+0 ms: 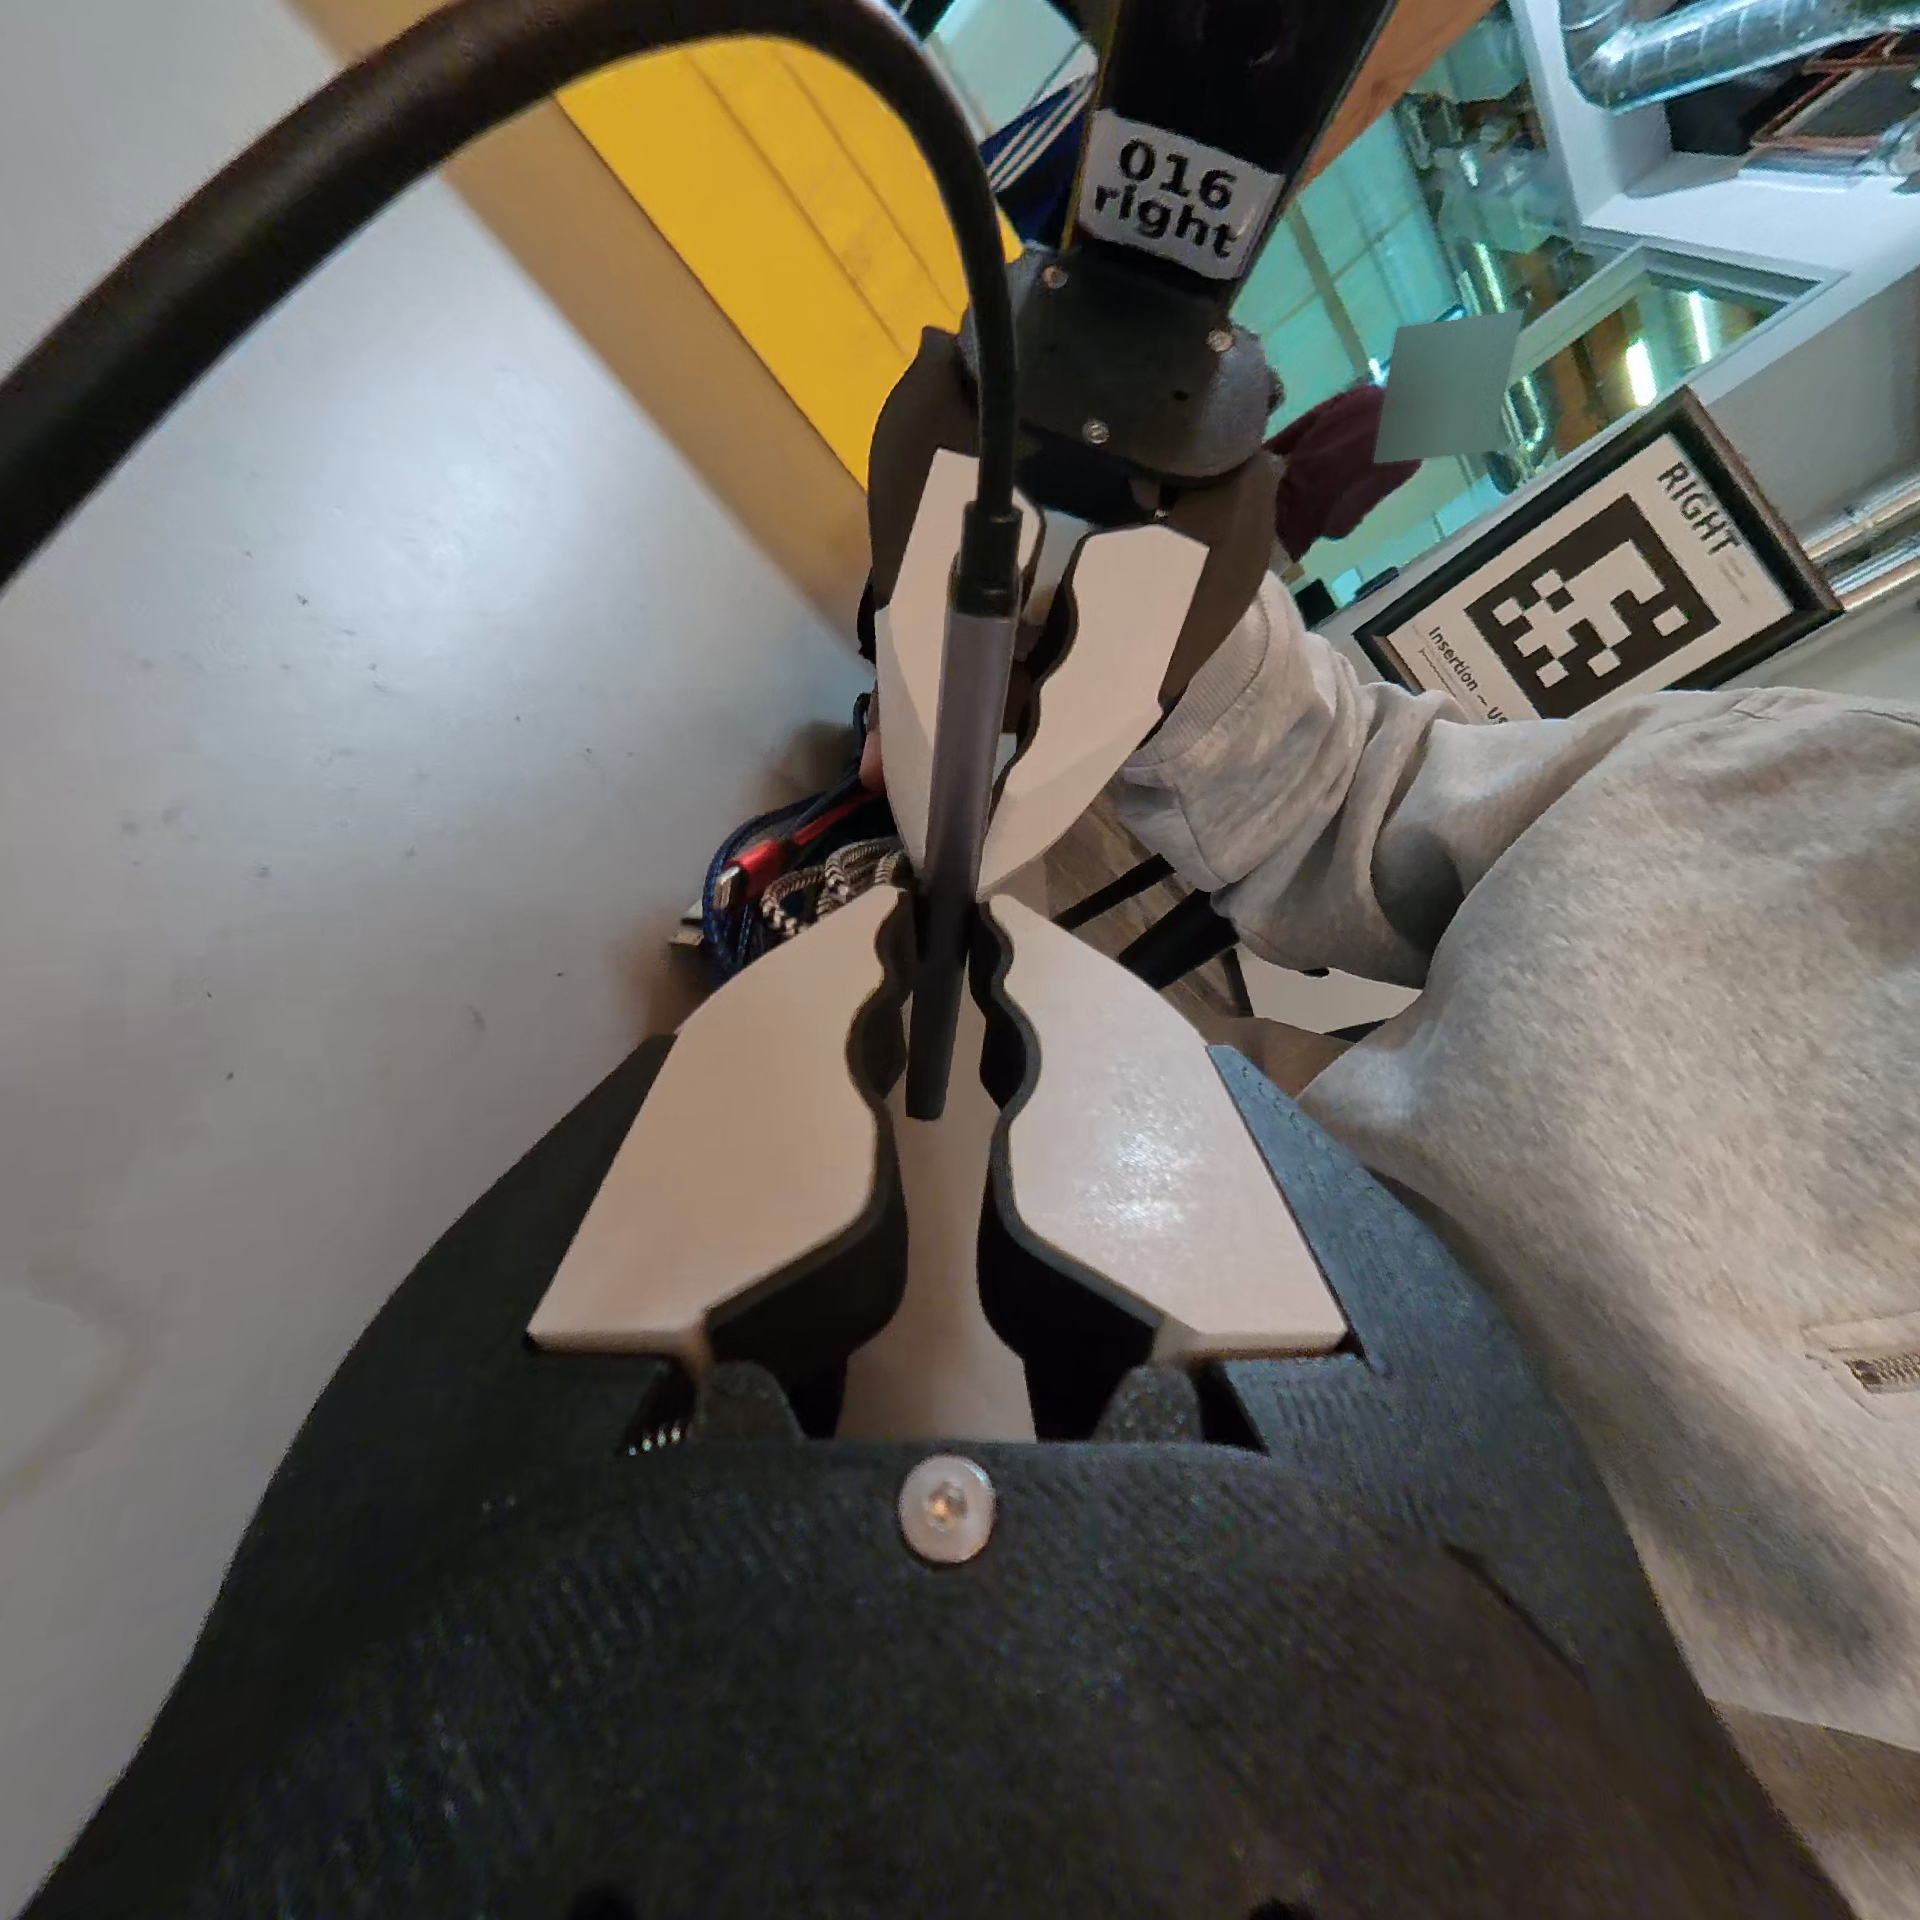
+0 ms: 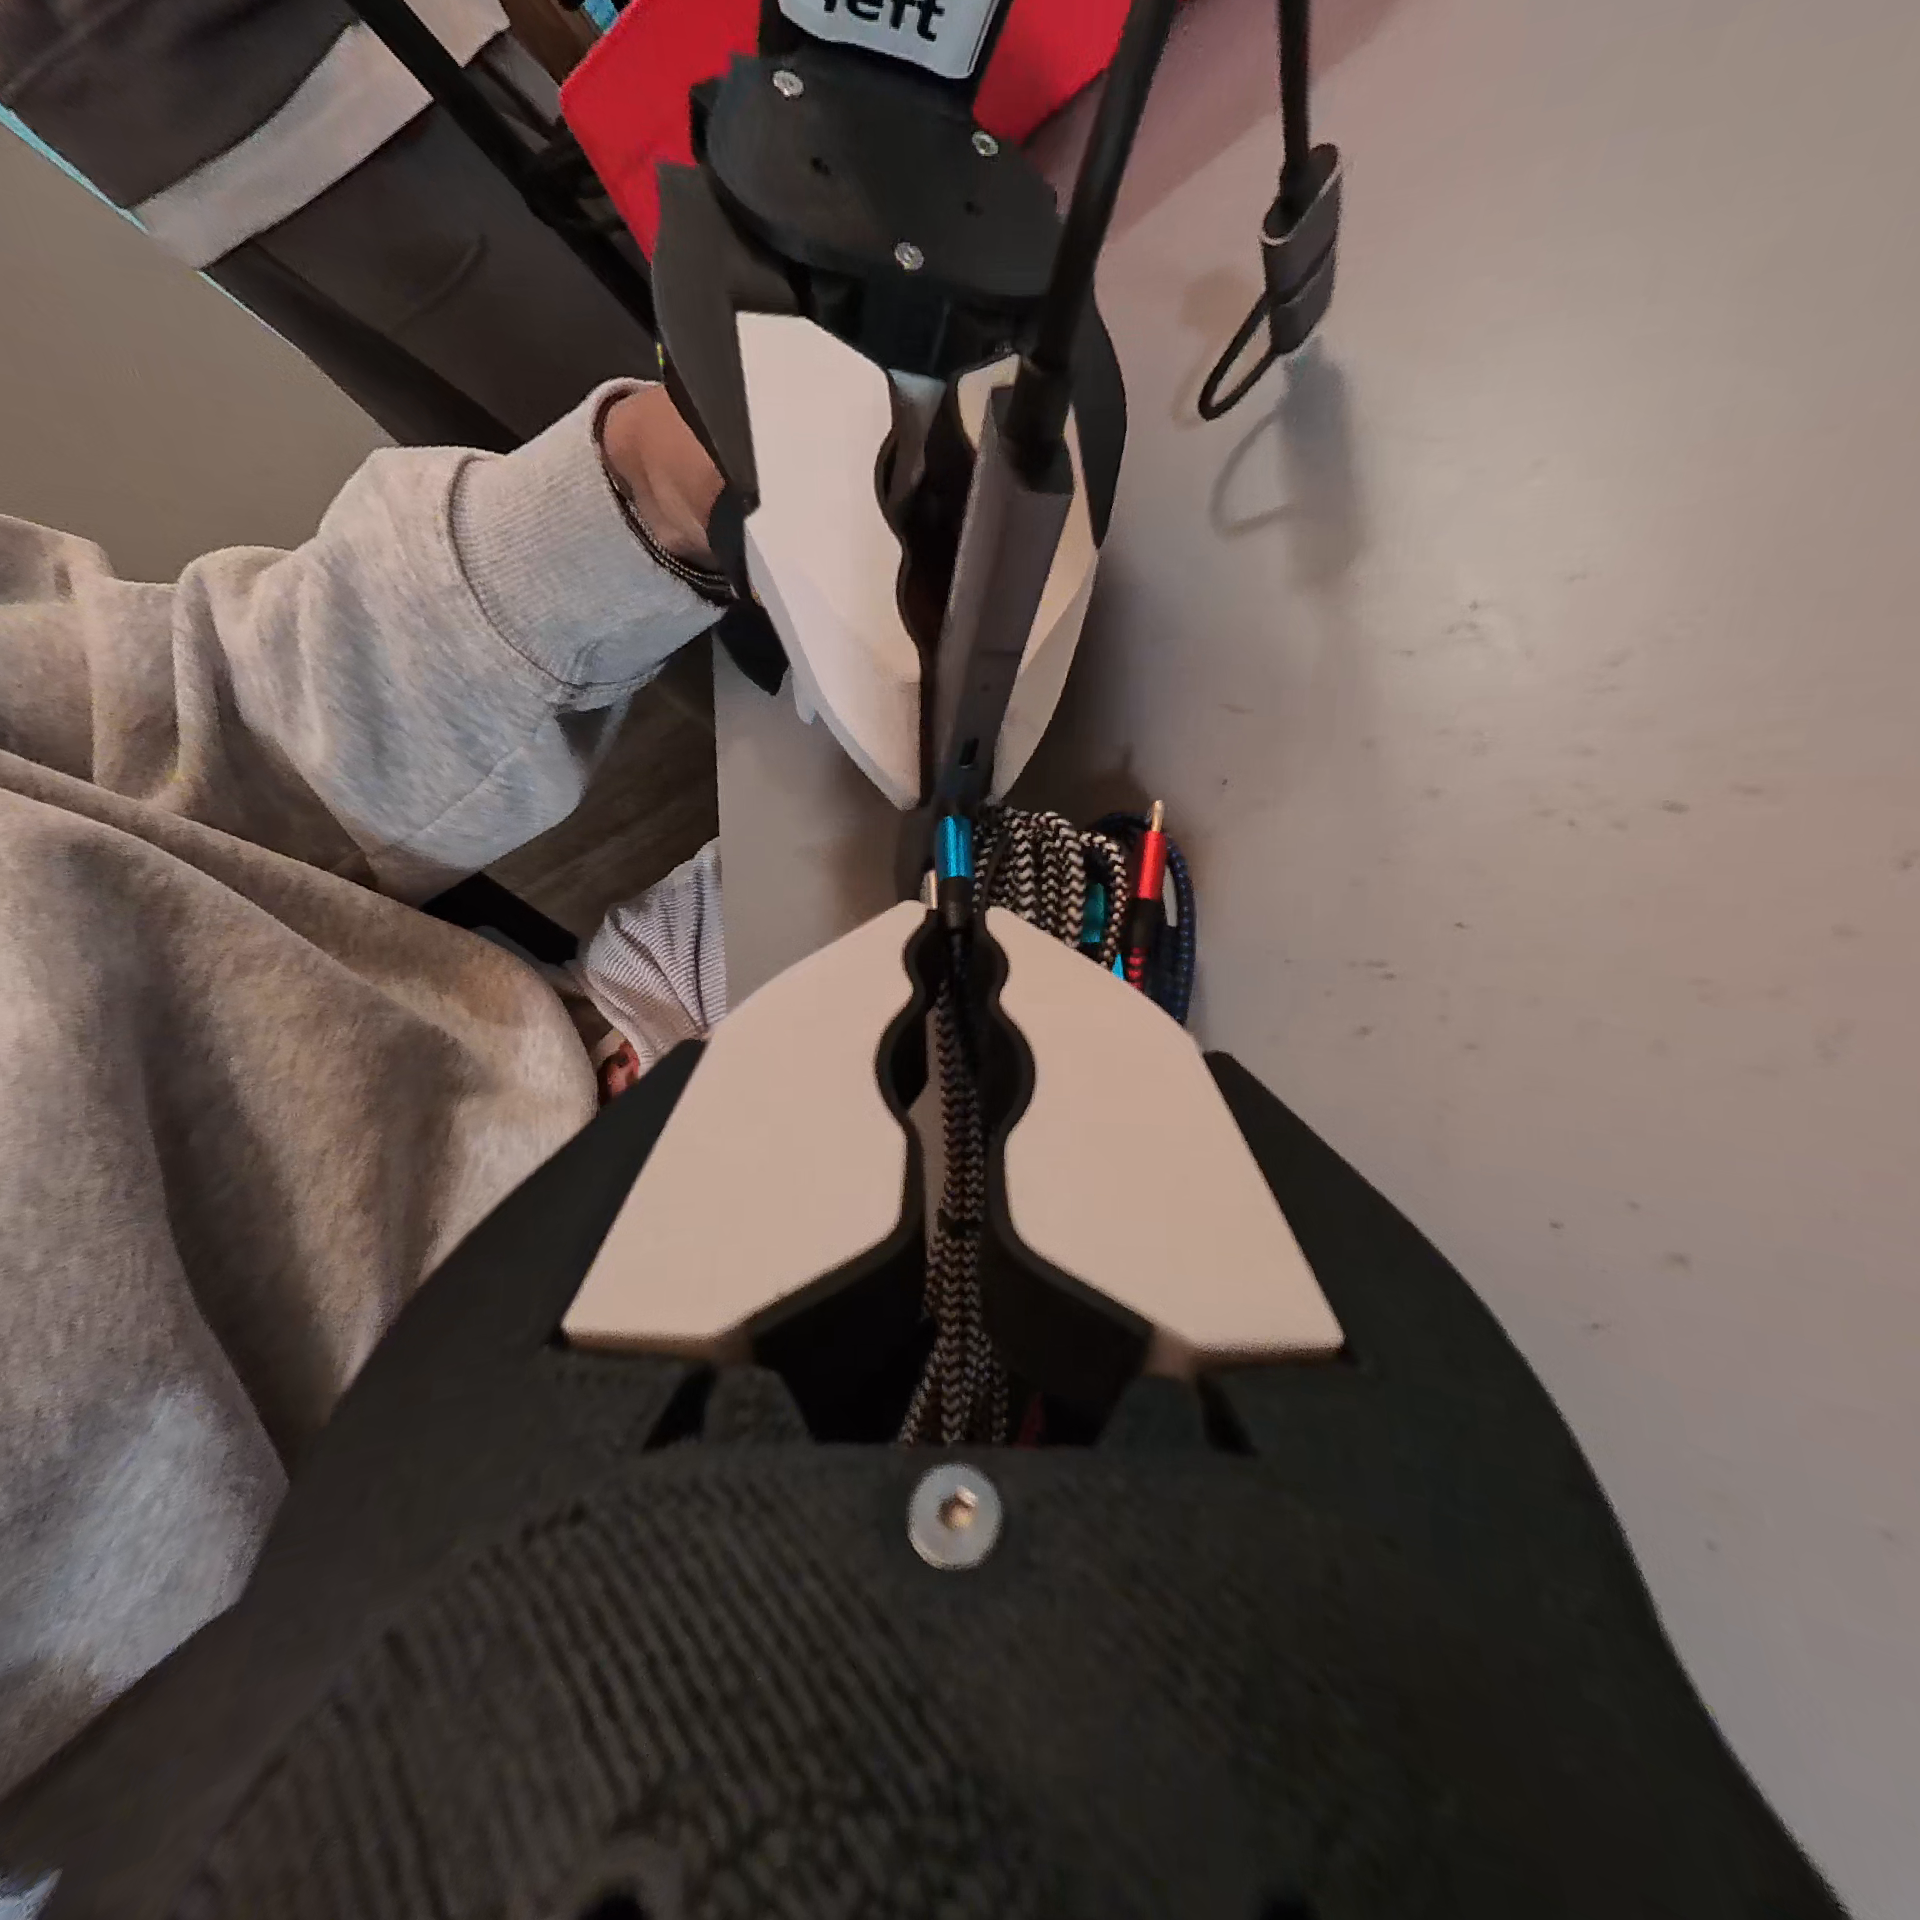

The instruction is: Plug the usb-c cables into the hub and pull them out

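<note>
My left gripper (image 1: 943, 902) is shut on a slim grey hub (image 1: 961, 727), seen edge-on, whose thick black lead (image 1: 312, 156) arcs up and left. In the right wrist view the left gripper (image 2: 958, 790) faces me with the hub (image 2: 982, 623) between its white fingers. My right gripper (image 2: 954, 912) is shut on a black-and-white braided cable (image 2: 956, 1143) just behind its blue plug (image 2: 951, 844). The plug's tip meets the hub's near end; I cannot tell how deep it sits. The right gripper (image 1: 948, 868) is tip to tip with the left, and there the hub hides the plug.
A bundle of red, blue and braided cables (image 2: 1132, 883) lies on the white table (image 2: 1558, 831) below the grippers, also in the left wrist view (image 1: 790, 894). A dark connector with a cable loop (image 2: 1299, 249) lies farther off. Grey sleeves (image 2: 416, 644) and a framed marker card (image 1: 1590, 592) are beside them.
</note>
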A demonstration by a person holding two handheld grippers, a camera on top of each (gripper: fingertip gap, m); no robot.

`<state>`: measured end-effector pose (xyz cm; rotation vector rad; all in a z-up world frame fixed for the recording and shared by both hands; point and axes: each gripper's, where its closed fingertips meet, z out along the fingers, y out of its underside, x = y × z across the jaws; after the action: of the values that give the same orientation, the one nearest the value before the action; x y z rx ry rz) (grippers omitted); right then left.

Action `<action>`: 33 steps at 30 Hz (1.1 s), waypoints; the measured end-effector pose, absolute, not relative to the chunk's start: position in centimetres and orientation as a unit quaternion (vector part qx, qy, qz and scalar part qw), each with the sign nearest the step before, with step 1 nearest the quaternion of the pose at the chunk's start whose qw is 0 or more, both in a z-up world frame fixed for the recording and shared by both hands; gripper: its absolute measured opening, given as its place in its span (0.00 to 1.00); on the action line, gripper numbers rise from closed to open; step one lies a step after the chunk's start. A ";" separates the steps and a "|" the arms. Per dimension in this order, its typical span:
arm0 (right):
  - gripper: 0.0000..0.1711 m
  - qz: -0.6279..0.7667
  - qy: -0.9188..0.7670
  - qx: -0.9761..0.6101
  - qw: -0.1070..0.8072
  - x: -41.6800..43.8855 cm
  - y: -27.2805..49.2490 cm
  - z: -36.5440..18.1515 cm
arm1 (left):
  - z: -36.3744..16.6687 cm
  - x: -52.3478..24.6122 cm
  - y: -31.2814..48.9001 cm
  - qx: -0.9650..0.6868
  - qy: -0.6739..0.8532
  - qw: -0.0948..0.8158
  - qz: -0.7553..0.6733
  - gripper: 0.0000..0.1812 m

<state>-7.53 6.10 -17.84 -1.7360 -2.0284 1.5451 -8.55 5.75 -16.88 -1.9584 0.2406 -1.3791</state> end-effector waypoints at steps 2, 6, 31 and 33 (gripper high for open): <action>0.02 0.491 -0.663 -0.564 0.031 -7.5 6.2 -18.1 | -17.3 -8.4 5.8 -0.768 0.093 0.350 -0.528 0.05; 0.02 0.473 -0.676 -0.564 0.046 -7.5 6.3 -18.5 | -17.6 -8.5 5.9 -0.775 0.088 0.345 -0.523 0.05; 0.13 0.337 -0.779 -0.468 0.248 -7.8 7.9 -19.2 | -17.7 -9.2 6.4 -0.772 0.051 0.341 -0.534 0.04; 0.08 0.316 -0.789 -0.452 0.270 -7.9 8.0 -19.4 | -17.7 -9.2 6.5 -0.771 0.049 0.340 -0.537 0.04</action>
<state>-7.92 7.96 -19.43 -1.2190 -2.1276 0.8510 -9.24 6.46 -17.69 -2.0055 0.1271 -1.3976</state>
